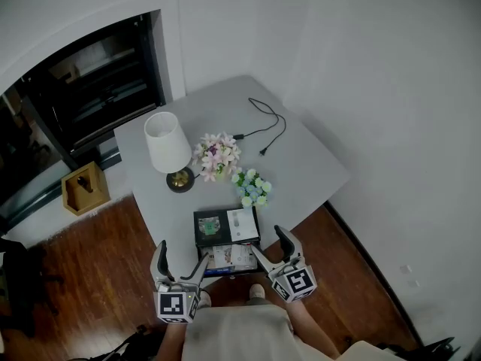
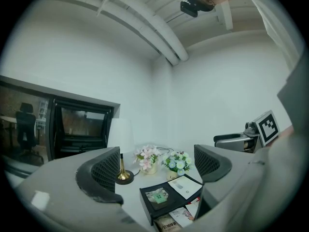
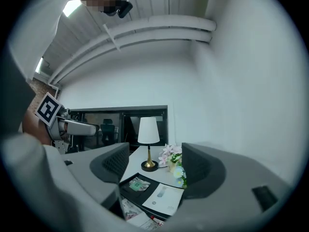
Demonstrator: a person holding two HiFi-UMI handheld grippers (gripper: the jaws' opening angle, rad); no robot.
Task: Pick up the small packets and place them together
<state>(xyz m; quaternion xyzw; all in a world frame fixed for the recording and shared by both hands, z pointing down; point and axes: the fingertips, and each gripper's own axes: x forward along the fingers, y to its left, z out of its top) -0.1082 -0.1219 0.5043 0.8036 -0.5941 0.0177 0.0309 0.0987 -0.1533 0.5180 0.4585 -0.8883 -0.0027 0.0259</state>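
Start from open, empty jaws on left hand-held gripper (image 1: 182,258) and right hand-held gripper (image 1: 269,243). Reach to the green packet (image 1: 209,225) in the tray (image 1: 197,235); pinch one edge, lift level.

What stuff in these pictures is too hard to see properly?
- Head view: the loose packets at the near edge of the table are partly covered by the left gripper and right gripper, so their number is unclear.
- Left gripper view: the same packets are cut off by the bottom edge and a jaw.
- All views: the print on the green packet in the black tray is too small to read.
- Head view: the room behind the dark glass is too dim.
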